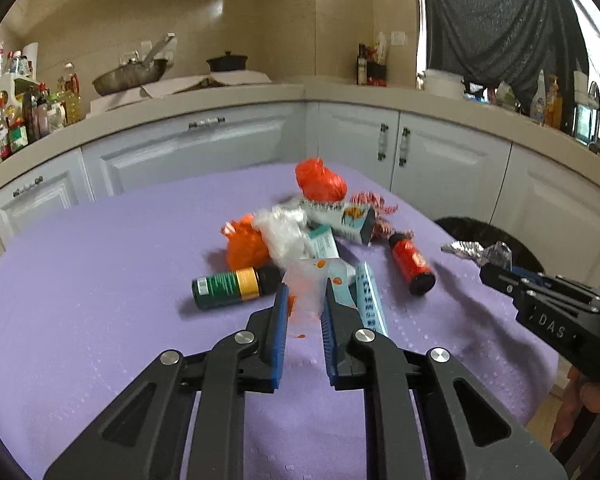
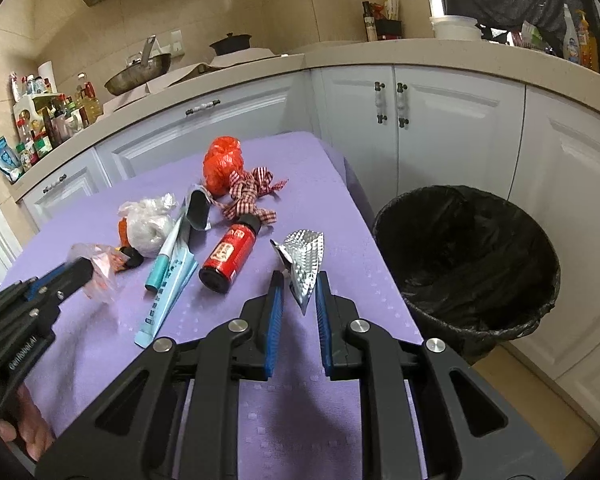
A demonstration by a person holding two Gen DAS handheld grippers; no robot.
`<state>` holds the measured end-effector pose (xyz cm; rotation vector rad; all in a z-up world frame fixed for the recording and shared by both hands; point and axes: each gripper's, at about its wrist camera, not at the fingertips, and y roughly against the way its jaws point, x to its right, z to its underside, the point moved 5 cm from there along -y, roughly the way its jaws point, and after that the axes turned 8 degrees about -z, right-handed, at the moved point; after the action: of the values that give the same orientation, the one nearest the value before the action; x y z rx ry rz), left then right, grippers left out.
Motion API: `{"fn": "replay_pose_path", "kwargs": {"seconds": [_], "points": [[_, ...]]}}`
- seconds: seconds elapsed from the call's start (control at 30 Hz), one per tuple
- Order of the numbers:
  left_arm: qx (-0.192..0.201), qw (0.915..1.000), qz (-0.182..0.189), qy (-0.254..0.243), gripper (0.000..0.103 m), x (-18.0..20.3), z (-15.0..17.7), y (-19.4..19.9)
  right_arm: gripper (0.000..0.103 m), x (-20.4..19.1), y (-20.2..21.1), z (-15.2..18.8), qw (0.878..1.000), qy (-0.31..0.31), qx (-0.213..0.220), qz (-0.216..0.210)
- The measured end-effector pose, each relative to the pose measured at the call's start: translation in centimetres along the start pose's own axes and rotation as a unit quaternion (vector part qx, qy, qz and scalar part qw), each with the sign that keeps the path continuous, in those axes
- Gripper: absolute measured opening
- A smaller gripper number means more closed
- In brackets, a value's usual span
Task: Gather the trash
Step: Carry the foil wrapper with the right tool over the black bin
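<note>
My left gripper (image 1: 305, 294) is shut on a clear plastic wrapper with orange specks (image 1: 310, 280) and holds it above the purple table (image 1: 100, 264); it also shows in the right wrist view (image 2: 100, 270). My right gripper (image 2: 299, 282) is shut on a crumpled silver foil wrapper (image 2: 304, 258), raised near the table's right edge; the foil also shows in the left wrist view (image 1: 478, 252). A black-lined trash bin (image 2: 472, 256) stands on the floor right of the table. On the table lie a red bottle (image 2: 228, 256), a green bottle (image 1: 232, 286), red bags, a checked ribbon (image 2: 252, 196) and teal cartons.
White kitchen cabinets (image 2: 440, 120) and a countertop with a wok (image 1: 130, 76), bottles and jars run behind the table and bin. The person's hand (image 2: 24, 424) shows at the lower left under the left gripper's handle.
</note>
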<state>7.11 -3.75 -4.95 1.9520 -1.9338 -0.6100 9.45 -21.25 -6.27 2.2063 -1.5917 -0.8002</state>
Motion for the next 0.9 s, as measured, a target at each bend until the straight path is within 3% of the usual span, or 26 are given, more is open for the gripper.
{"fn": "replay_pose_path", "kwargs": {"seconds": [0.4, 0.6, 0.9], "points": [[0.03, 0.9988, 0.04, -0.002, 0.017, 4.1, -3.5, 0.0, 0.016, 3.4, 2.8, -1.9, 0.998, -0.005, 0.041, 0.037], [0.041, 0.9965, 0.071, -0.012, 0.017, 8.4, -5.6, -0.7, 0.016, 7.3, 4.6, -3.2, 0.994, -0.001, 0.068, 0.081], [0.04, 0.9936, 0.102, -0.028, 0.017, 16.0, -8.0, -3.2, 0.016, 13.7, 5.5, -4.9, 0.989, -0.019, 0.094, 0.116]]}}
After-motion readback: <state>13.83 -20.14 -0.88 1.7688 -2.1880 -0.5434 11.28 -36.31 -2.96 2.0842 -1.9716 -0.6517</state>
